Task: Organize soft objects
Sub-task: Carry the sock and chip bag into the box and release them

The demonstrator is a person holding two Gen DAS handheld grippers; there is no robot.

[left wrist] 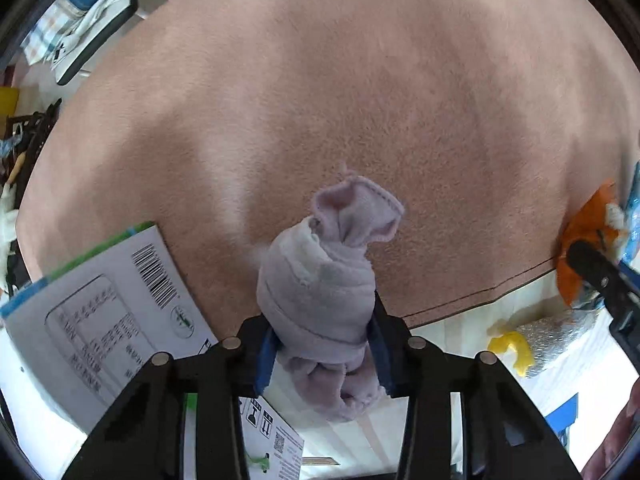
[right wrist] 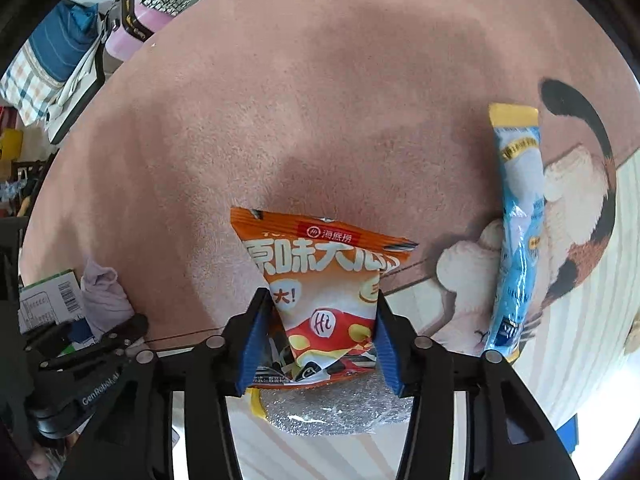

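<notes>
Blue-padded fingers of the left tool [left wrist: 322, 348] are clamped on a rolled lilac sock [left wrist: 320, 280], pinching its lower part from both sides. The sock's long axis runs straight ahead along the fingers; its open cuff points away from the camera, over the pink mat [left wrist: 320, 100], while a crumpled end hangs below the pads. Just left of this tool lies a white carton [left wrist: 100, 312] with a barcode, tilted, partly on the mat.

In the right wrist view, the right tool [right wrist: 320, 332] is closed on an orange snack bag [right wrist: 320, 280], its pads pressing the narrowed lower half. The bag stands lengthwise along the fingers, its wide sealed top edge pointing forward and slightly tilted down to the right. Under the bag's bottom edge sits a silver glittery pouch [right wrist: 332, 412] with a yellow part at its left. To the right, apart from the bag, a blue stick packet [right wrist: 516, 232] lies with its long axis running near to far, across a cat picture [right wrist: 576, 208] printed on the mat. Both tools point forward side by side, the left one visible at the lower left of the right wrist view.
</notes>
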